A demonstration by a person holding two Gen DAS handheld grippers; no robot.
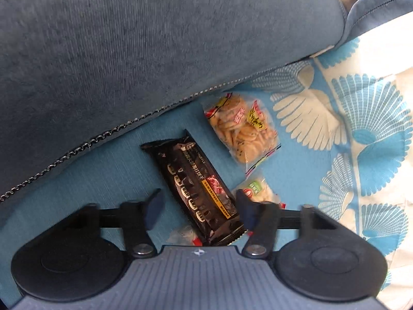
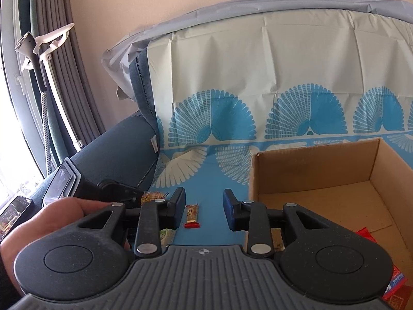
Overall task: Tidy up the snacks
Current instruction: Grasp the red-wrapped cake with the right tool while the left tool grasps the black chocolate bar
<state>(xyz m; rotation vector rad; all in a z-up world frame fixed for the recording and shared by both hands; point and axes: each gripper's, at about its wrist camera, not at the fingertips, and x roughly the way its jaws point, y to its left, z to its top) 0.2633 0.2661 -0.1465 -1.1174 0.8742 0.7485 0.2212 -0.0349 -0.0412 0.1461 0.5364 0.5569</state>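
Left gripper (image 1: 200, 208) hangs over the black snack pack (image 1: 196, 188), jaws spread, pads either side of the pack's near end but not pressing — nothing held. Clear bag of crackers (image 1: 241, 126) lies just beyond it, small white-green packet (image 1: 258, 191) to its right, another small wrapper (image 1: 184, 235) partly hidden under the gripper body; all loose on the blue patterned cloth (image 1: 291, 170) by the sofa arm (image 1: 155, 46).

Right gripper (image 2: 204, 209) also spread and empty, small red-ended bar (image 2: 192, 215) on the cloth between its fingers. Cardboard box (image 2: 309, 165) on the right is mostly bare — a few red packets (image 2: 366, 233) at its near edge. Judgement: early stage, most snacks still to go in the box.
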